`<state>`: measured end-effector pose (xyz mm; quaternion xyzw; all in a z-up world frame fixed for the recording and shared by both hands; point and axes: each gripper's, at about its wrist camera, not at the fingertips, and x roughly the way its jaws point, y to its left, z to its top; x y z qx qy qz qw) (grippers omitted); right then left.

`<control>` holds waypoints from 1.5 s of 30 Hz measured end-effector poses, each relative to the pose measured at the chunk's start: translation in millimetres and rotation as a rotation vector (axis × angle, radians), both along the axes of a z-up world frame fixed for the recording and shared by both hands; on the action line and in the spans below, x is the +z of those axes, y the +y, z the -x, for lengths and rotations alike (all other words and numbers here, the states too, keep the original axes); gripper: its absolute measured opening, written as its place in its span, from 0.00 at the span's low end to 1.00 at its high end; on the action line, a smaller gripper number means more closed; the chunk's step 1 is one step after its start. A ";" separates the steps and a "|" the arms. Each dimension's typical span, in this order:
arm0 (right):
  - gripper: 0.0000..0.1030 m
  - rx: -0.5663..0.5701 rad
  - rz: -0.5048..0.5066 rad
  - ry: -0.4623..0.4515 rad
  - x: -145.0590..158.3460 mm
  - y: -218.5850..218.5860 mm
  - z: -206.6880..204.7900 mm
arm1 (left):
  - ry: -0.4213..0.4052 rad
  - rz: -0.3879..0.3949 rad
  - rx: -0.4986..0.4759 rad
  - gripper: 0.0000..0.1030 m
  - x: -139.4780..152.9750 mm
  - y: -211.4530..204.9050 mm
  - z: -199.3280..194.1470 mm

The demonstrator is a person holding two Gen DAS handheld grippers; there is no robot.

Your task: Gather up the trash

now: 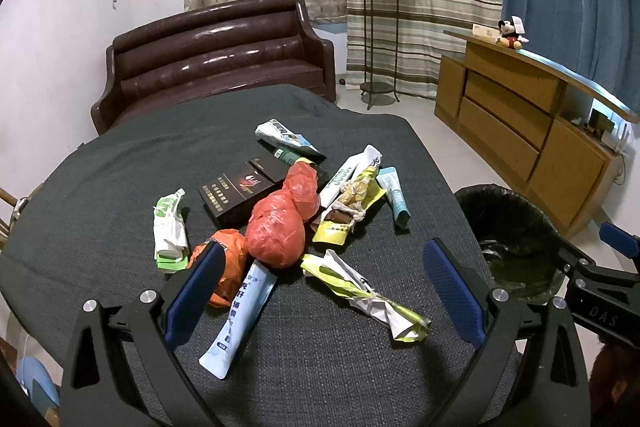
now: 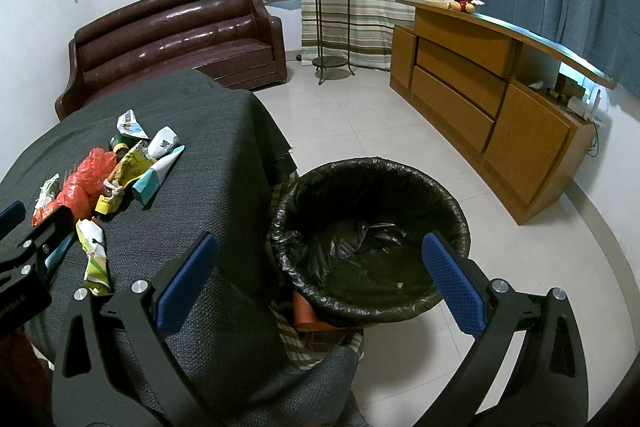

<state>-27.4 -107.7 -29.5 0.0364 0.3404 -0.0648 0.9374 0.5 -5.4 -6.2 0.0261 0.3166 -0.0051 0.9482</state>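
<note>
Trash lies in a pile on the dark grey tablecloth (image 1: 120, 163): red plastic bags (image 1: 276, 231), an orange bag (image 1: 232, 259), a black box (image 1: 236, 191), a blue-white tube (image 1: 240, 315), a crumpled yellow-green wrapper (image 1: 360, 291), a green-white wrapper (image 1: 170, 227) and other packets. My left gripper (image 1: 324, 291) is open above the tube and the yellow-green wrapper, holding nothing. My right gripper (image 2: 320, 287) is open and empty, over the table's edge and the black-lined trash bin (image 2: 372, 227). The pile also shows at the left of the right wrist view (image 2: 100, 179).
The bin stands on the floor at the table's right side (image 1: 516, 227). A brown sofa (image 1: 216, 59) stands behind the table. A plant stand (image 1: 376, 39) and a wooden cabinet (image 1: 520, 131) are at the right.
</note>
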 end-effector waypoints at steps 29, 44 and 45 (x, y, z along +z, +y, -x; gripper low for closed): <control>0.97 0.000 0.000 0.003 -0.8 -0.9 -1.1 | 0.017 0.001 -0.005 0.94 -23.4 -8.9 -3.7; 0.97 -0.001 0.000 0.006 -2.1 -1.9 -2.9 | 0.029 0.003 -0.013 0.93 -33.2 -14.5 -1.5; 0.97 -0.002 0.001 0.006 -2.1 -1.8 -2.3 | 0.030 0.004 -0.014 0.93 -34.9 -15.0 -0.4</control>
